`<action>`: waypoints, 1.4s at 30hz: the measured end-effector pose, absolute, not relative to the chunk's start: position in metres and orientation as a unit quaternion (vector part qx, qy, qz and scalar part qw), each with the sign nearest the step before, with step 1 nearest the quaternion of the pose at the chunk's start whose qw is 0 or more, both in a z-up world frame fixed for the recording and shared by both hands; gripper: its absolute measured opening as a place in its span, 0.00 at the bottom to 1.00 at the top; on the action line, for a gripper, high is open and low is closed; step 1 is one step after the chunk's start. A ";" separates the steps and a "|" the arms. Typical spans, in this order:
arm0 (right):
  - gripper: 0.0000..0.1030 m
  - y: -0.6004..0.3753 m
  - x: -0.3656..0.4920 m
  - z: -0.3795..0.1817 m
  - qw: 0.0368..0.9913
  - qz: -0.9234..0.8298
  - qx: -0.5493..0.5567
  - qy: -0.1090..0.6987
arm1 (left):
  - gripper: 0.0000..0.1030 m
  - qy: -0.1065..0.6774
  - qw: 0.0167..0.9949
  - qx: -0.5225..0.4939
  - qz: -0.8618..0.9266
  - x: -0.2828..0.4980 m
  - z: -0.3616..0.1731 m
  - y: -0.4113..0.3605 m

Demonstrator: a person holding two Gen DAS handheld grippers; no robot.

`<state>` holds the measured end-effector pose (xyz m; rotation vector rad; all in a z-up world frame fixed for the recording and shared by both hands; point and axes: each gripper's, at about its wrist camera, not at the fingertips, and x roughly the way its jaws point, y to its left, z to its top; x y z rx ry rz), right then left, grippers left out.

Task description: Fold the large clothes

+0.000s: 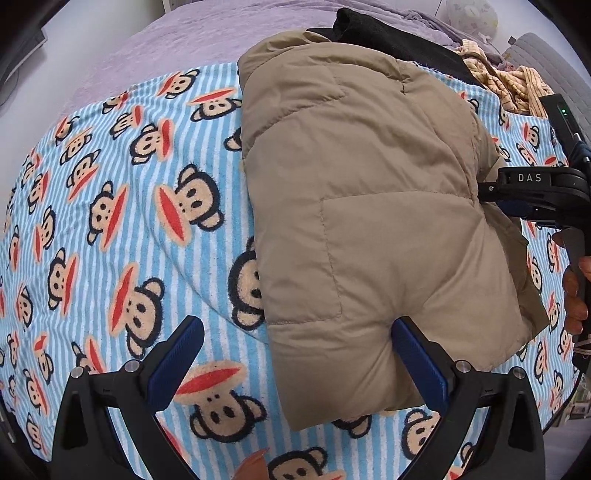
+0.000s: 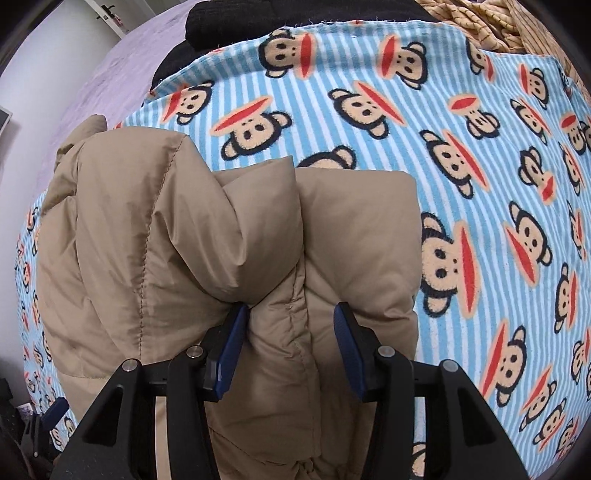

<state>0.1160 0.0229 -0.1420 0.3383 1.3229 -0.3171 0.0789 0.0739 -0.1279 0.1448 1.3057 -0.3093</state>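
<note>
A tan puffer jacket (image 1: 362,206) lies folded into a thick bundle on a blue striped monkey-print blanket (image 1: 122,206). My left gripper (image 1: 295,354) is open at the bundle's near edge; its right finger (image 1: 421,362) presses into the jacket, its left finger (image 1: 177,358) is over the blanket. In the right wrist view the jacket (image 2: 147,240) fills the left and centre. My right gripper (image 2: 291,343) is shut on a thick fold of the jacket, which bulges between its blue pads. The right gripper's body shows in the left wrist view (image 1: 532,184) at the bundle's right side.
A black garment (image 1: 373,33) lies behind the jacket, also in the right wrist view (image 2: 229,26). A crumpled yellow striped garment (image 1: 506,81) lies at the back right. The lilac bedspread (image 1: 155,37) extends beyond the blanket. Open blanket (image 2: 498,184) lies right of the jacket.
</note>
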 end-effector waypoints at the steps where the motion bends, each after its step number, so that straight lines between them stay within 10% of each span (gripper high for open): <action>1: 0.52 0.022 0.114 -0.140 0.764 -0.144 0.158 0.609 | 0.99 0.607 0.779 0.064 -0.141 0.080 -0.128 0.075; 13: 0.77 0.030 0.067 -0.114 0.772 -0.128 0.159 0.602 | 0.99 0.618 0.775 0.059 -0.121 0.078 -0.124 0.077; 42: 0.77 0.063 -0.028 -0.105 0.764 -0.135 0.174 0.606 | 0.99 0.623 0.768 0.084 -0.120 0.040 -0.109 0.083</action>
